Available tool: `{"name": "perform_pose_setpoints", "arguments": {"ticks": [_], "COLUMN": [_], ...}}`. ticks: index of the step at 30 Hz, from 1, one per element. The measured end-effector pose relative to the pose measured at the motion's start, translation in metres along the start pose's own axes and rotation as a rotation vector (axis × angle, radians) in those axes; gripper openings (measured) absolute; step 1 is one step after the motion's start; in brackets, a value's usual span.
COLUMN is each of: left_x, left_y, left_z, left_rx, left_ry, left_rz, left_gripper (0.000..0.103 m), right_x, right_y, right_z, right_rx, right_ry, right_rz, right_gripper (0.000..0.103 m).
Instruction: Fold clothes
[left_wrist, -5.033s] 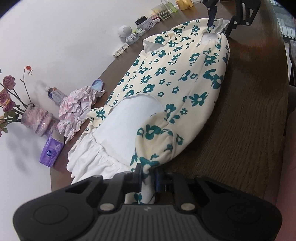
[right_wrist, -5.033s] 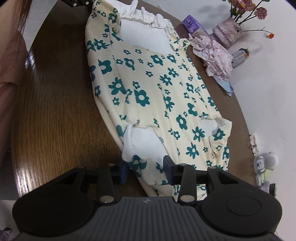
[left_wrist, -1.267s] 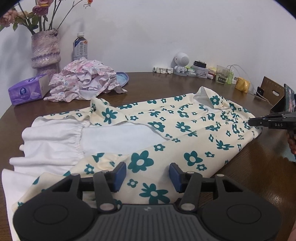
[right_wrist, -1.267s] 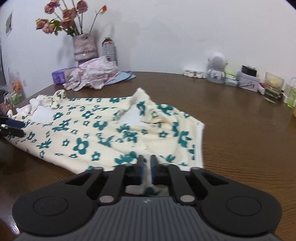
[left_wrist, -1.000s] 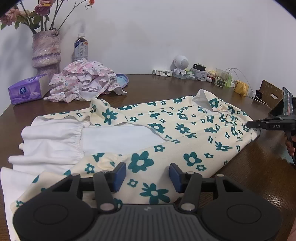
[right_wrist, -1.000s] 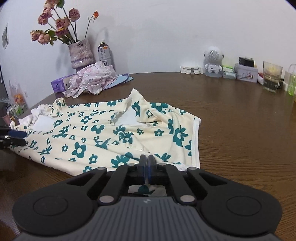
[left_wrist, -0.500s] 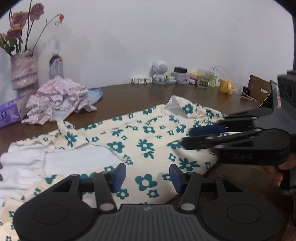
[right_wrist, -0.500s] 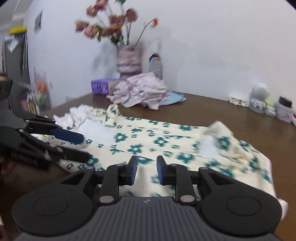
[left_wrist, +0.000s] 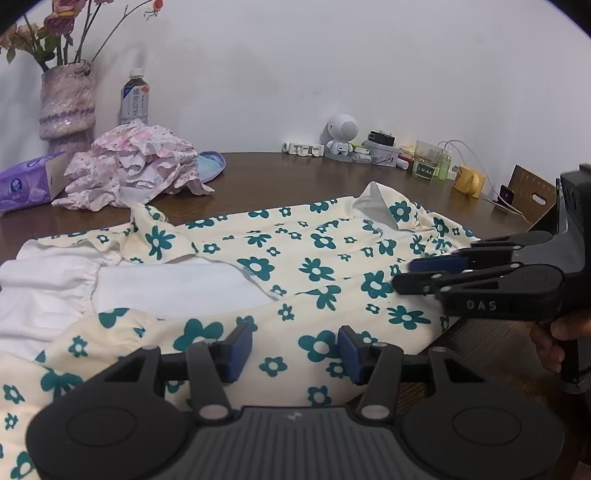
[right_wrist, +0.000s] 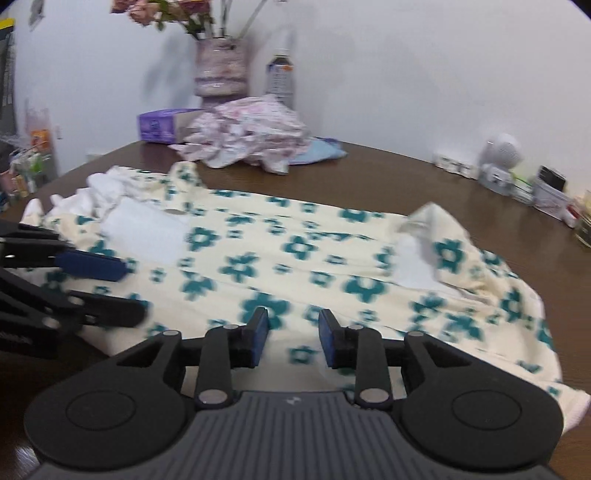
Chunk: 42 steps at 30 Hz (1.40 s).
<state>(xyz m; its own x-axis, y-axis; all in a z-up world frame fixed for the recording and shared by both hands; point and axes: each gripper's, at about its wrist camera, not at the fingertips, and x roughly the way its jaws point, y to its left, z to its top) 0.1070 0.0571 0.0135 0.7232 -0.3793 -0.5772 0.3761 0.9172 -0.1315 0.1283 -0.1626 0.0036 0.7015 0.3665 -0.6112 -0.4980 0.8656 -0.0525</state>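
Note:
A cream dress (left_wrist: 295, 258) with teal flowers and white lining lies spread flat on the brown table (left_wrist: 295, 177). My left gripper (left_wrist: 293, 349) hovers open over the dress's near edge, with nothing pinched between its blue pads. My right gripper (right_wrist: 293, 339) is over the middle of the dress (right_wrist: 295, 258); its jaws are opening and the cloth lies below them, not gripped. Each gripper shows in the other's view: the right gripper (left_wrist: 402, 276) comes in from the right edge, and the left gripper (right_wrist: 131, 291) from the left. A hand holds the right one.
A crumpled pink garment (left_wrist: 136, 166) lies at the back left beside a purple tissue pack (left_wrist: 22, 184), a vase of flowers (left_wrist: 68, 107) and a bottle (left_wrist: 135, 98). A white robot figure (left_wrist: 341, 136), a glass and a yellow cup (left_wrist: 469, 181) line the back right.
My right gripper let go of the dress's end, parted its jaws and swung along the dress to near my left gripper. The left gripper shifted slightly, still open.

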Motion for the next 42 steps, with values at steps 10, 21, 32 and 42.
{"name": "perform_pose_setpoints", "arguments": {"ticks": [10, 21, 32, 42], "left_x": [-0.001, -0.001, -0.001, -0.001], "left_y": [0.002, -0.001, -0.001, -0.007], "left_z": [0.0, -0.001, 0.0, 0.001], "left_rx": [-0.012, 0.004, -0.001, 0.011], "left_ry": [-0.004, -0.001, -0.001, 0.003], "left_rz": [-0.011, 0.001, 0.003, 0.037], "left_gripper": [0.05, 0.05, 0.05, 0.052], "right_x": [-0.013, -0.029, -0.034, -0.041], "right_y": [-0.058, -0.05, -0.087, -0.031], "right_z": [-0.015, -0.016, -0.029, -0.024], "right_rx": [0.084, 0.041, 0.11, 0.021], "right_ry": [-0.001, -0.038, -0.025, -0.031], "right_rz": [-0.09, -0.031, -0.135, 0.064], "right_gripper": [0.02, 0.022, 0.021, 0.022]}}
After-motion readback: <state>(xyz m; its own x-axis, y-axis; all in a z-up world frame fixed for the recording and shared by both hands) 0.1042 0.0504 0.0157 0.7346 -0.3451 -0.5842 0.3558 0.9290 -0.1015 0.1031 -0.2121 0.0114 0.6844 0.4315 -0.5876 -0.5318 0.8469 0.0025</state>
